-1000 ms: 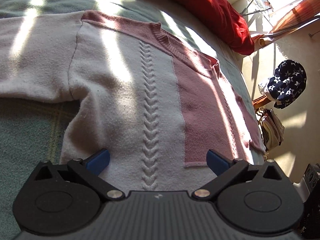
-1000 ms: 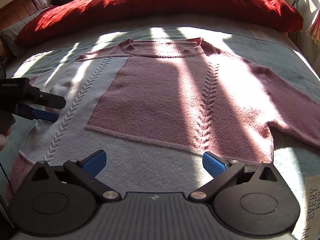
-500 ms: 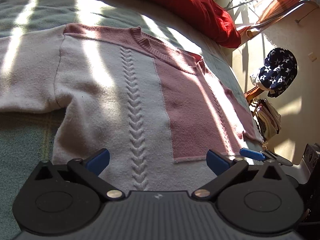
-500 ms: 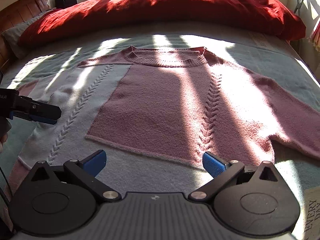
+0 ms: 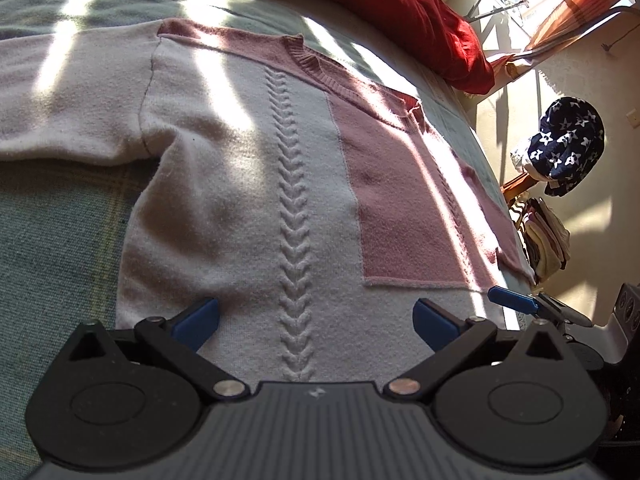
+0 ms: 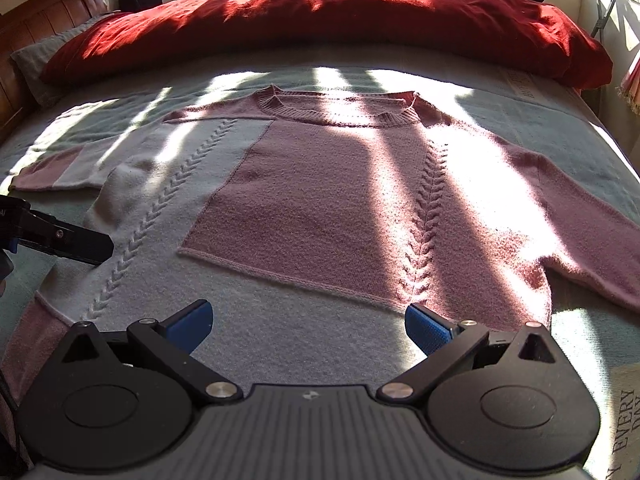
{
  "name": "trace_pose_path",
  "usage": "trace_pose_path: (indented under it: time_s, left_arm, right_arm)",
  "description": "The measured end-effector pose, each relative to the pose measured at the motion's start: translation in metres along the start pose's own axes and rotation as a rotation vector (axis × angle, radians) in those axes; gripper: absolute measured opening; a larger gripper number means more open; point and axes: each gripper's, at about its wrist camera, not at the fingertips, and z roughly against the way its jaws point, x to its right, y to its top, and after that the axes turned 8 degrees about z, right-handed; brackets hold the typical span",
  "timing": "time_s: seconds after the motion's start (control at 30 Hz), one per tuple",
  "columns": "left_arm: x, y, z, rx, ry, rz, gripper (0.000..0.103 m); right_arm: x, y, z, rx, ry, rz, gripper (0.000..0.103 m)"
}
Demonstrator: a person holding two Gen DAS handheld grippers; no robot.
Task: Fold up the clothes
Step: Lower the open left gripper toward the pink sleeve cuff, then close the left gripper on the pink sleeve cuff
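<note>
Over on the left, the left claw (image 5: 316,318) hangs low above the hem end of the sweater (image 6: 320,208), its blue pads spread wide with nothing between them, and the raised cable braid (image 5: 294,240) of the pale panel runs straight up the gap. Seen from the right wrist, that same left claw pokes in at the left edge (image 6: 76,242) just over the pale side of the knit, near the underarm. The sweater itself lies flat and face up on the bed (image 6: 560,136), neck toward the red pillow (image 6: 328,24) at the head, both sleeves stretched out sideways; the left sleeve (image 6: 60,168) is pale with a pink cuff, the middle block is pink, and a second braid (image 6: 428,216) climbs the pink right side. Strong bars of sunlight cut across the wool. Moving right, the right claw (image 6: 308,326) also hovers above the pale band by the hem, pads wide apart and empty, and one of its blue tips shows at the right of the left wrist view (image 5: 512,300) near the sweater's lower corner. Further right still, off the bed, a dark star-print cloth (image 5: 568,144) sits bundled above a small stack of folded fabric (image 5: 546,240) by the wall.
</note>
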Motion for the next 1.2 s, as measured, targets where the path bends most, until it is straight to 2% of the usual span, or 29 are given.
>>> trace_pose_path:
  time_s: [0.1,0.23,0.33,0.43,0.5,0.57,0.67,0.77,0.87,0.93,1.0,1.03,1.1,1.2]
  left_arm:
    - [0.002,0.021,0.000,0.038,0.047,-0.025,0.102]
    - [-0.007,0.040,0.011,0.016,0.046,0.001,0.102]
    - [-0.017,0.037,0.026,0.022,0.079,-0.006,0.102]
    - [-0.041,0.023,0.028,-0.054,0.112,0.082,0.102]
    - [-0.048,0.007,0.046,-0.034,0.124,0.071,0.102]
    - [-0.052,0.002,0.068,0.010,0.126,0.076,0.102]
    - [-0.072,0.015,0.099,0.126,0.116,0.167,0.102]
    - [-0.120,0.041,0.124,0.273,0.147,0.342,0.102]
    - [-0.168,0.053,0.142,0.393,0.174,0.526,0.099]
    - [-0.193,0.054,0.153,0.462,0.195,0.629,0.089]
    - [-0.208,0.052,0.161,0.505,0.211,0.682,0.075]
    - [-0.216,0.051,0.165,0.524,0.226,0.699,0.073]
    - [-0.225,0.050,0.169,0.543,0.245,0.717,0.062]
    - [-0.239,0.051,0.174,0.556,0.254,0.721,0.056]
  right_arm:
    - [0.004,0.005,-0.001,0.006,-0.001,-0.024,0.103]
    - [0.009,0.012,0.000,0.014,-0.021,-0.001,0.103]
    - [0.012,0.016,0.000,0.017,-0.035,0.006,0.103]
    - [0.014,0.017,-0.003,0.012,-0.037,-0.006,0.103]
    - [0.013,0.018,-0.005,0.009,-0.036,-0.014,0.103]
    - [0.010,0.019,-0.006,0.005,-0.025,-0.016,0.103]
    - [0.000,0.018,-0.009,-0.013,-0.013,0.002,0.103]
    - [-0.008,0.018,-0.012,-0.025,-0.002,-0.002,0.103]
    - [-0.016,0.022,-0.011,-0.029,0.008,0.006,0.103]
    - [-0.021,0.025,-0.011,-0.034,0.011,0.023,0.103]
    - [-0.024,0.027,-0.010,-0.041,0.013,0.042,0.103]
    - [-0.025,0.027,-0.011,-0.045,0.012,0.045,0.103]
    - [-0.028,0.029,-0.012,-0.053,0.010,0.051,0.103]
    - [-0.033,0.033,-0.014,-0.059,0.012,0.054,0.103]
